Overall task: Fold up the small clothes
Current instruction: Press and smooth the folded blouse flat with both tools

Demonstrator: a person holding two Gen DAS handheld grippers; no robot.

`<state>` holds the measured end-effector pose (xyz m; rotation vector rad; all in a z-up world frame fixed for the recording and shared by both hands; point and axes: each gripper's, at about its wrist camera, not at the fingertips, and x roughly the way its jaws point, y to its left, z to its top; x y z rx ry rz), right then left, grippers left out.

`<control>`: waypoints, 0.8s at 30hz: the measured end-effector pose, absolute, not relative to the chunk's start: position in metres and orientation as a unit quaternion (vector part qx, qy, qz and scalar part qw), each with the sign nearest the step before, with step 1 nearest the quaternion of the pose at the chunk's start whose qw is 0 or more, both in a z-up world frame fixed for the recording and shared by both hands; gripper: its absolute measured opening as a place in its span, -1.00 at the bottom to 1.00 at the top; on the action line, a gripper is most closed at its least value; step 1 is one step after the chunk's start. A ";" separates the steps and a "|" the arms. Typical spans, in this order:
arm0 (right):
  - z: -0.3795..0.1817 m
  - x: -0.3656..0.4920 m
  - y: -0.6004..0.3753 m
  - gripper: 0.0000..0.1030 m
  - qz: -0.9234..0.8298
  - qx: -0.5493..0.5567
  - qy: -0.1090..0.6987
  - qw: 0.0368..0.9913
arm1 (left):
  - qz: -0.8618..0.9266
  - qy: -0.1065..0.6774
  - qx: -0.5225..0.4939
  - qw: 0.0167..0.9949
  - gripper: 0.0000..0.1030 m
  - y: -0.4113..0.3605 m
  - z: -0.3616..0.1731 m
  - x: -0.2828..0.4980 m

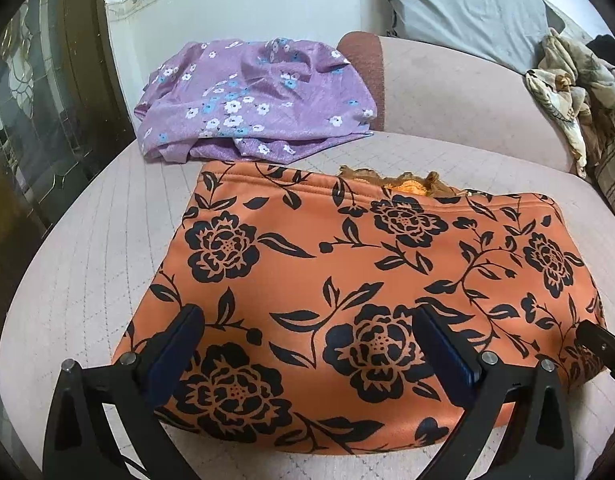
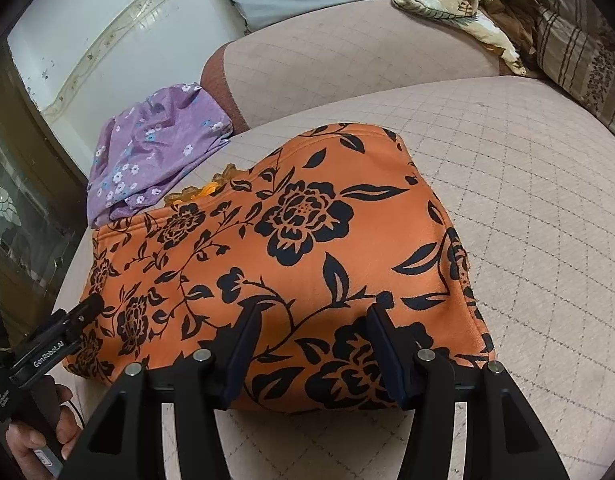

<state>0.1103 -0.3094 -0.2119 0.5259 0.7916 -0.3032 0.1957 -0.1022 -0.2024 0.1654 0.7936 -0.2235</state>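
Although the orange floral garment (image 1: 347, 280) already lies folded into a flat rectangle on the quilted sofa seat (image 1: 87, 248), its cloth looks soft, light and a little slick, so I judge it will drape and slide rather than hold a crease. The left hand-held gripper (image 1: 307, 344) hangs over the garment's near edge at about 6 o'clock with jaws spread wide and nothing pinched between them. The right hand-held gripper (image 2: 311, 340) sits likewise over the near edge, jaws apart and released; whether its tips brush the cloth I cannot tell. A bit of yellow-brown lace (image 1: 407, 182) peeks out at the far edge, around 12 o'clock. The purple flowered garment (image 1: 251, 100) lies bunched at 11 o'clock, just beyond the orange one. For another fold, the best hold is probably the two near corners, pinching all layers together so they do not shear apart.
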 end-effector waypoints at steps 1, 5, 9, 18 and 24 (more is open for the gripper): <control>-0.212 0.110 -0.310 0.14 -0.145 0.253 0.380 0.878 | -0.112 0.384 0.084 0.913 1.00 -0.103 -0.201 0.194; -0.212 0.110 -0.309 0.14 -0.142 0.253 0.380 0.878 | -0.133 0.375 0.102 0.912 1.00 -0.107 -0.196 0.183; -0.211 0.109 -0.308 0.14 -0.142 0.250 0.379 0.879 | -0.203 0.386 0.080 0.896 1.00 -0.106 -0.187 0.165; -0.216 0.112 -0.305 0.14 -0.141 0.254 0.390 0.874 | -0.267 0.340 0.111 0.895 1.00 -0.112 -0.190 0.121; -0.229 0.117 -0.306 0.15 -0.158 0.243 0.420 0.860 | -0.173 0.409 0.114 0.889 1.00 -0.104 -0.228 0.173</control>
